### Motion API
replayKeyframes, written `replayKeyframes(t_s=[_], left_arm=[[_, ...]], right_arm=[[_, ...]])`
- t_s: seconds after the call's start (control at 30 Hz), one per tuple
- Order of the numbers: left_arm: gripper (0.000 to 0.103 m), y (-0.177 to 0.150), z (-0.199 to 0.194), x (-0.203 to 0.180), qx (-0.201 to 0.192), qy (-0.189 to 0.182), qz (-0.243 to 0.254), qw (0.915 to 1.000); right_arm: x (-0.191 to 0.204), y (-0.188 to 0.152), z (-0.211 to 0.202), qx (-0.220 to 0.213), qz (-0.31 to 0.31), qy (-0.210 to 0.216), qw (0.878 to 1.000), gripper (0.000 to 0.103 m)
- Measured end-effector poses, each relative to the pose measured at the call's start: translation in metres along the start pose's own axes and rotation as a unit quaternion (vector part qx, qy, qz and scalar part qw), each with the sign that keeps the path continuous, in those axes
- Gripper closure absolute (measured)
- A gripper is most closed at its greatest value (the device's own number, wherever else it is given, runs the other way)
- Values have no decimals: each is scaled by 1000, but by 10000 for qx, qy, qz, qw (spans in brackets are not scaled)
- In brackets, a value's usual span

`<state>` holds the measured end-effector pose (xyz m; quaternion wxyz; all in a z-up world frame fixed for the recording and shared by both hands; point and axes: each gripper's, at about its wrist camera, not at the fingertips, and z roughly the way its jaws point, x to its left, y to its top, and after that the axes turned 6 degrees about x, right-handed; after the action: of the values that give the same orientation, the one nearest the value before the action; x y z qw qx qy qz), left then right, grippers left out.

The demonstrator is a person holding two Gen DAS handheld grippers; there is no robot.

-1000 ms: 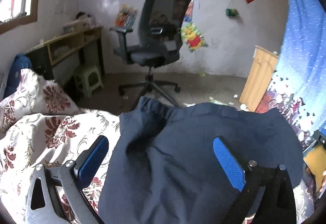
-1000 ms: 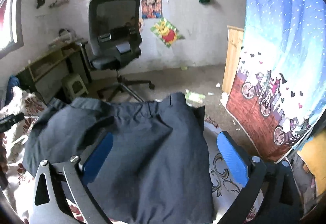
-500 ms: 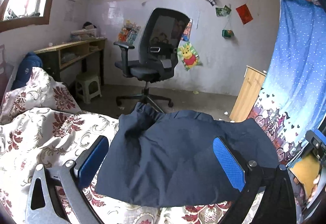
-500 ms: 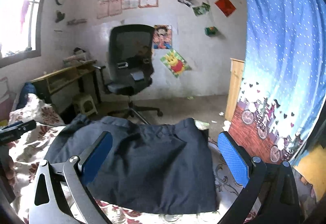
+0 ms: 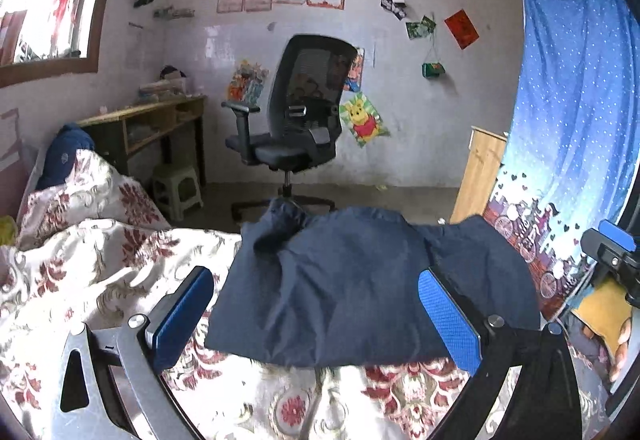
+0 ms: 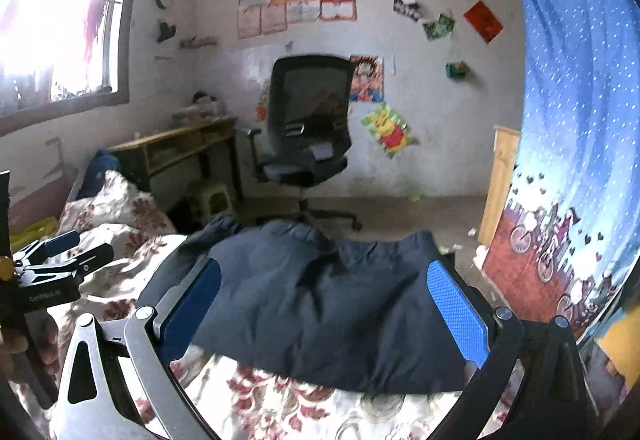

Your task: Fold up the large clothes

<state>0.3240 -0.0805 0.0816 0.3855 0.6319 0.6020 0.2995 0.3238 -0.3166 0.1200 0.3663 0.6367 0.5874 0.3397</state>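
Fingers (image 5: 182,318) spread on both, navy garment (image 5: 360,288) folded on bedspread (image 5: 80,264)

Open air over the folded garment (image 5: 360,288); curtain (image 5: 568,144) crowds the right.

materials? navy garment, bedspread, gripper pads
Navy garment: thin matte woven cloth, soft creases, likely cotton blend. Bedspread: printed floral fabric, slight sheen, possibly polyester. Left gripper pads: blue dimpled rubber, seemingly, on metal fingers.

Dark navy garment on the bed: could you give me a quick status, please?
Left gripper and right gripper open, holding nothing. Folded dark navy garment lies on floral bedspread. Nothing in the way.
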Motion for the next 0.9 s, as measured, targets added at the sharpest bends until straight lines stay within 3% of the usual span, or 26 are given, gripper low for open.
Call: replayKeyframes(t_s=[0.23, 0.63, 0.9], left_arm=[[0, -22, -5, 7, 209, 16, -80, 9997], [0, -53, -20, 9, 15, 69, 122, 9999], [0, -65, -19, 2, 14, 65, 430, 9991]], right_arm=[[5, -22, -17, 17, -9, -18, 10000, 1], [24, -63, -37, -205, -51, -130, 9997, 1], [23, -79, -32, 66, 56, -134, 9999, 1]])
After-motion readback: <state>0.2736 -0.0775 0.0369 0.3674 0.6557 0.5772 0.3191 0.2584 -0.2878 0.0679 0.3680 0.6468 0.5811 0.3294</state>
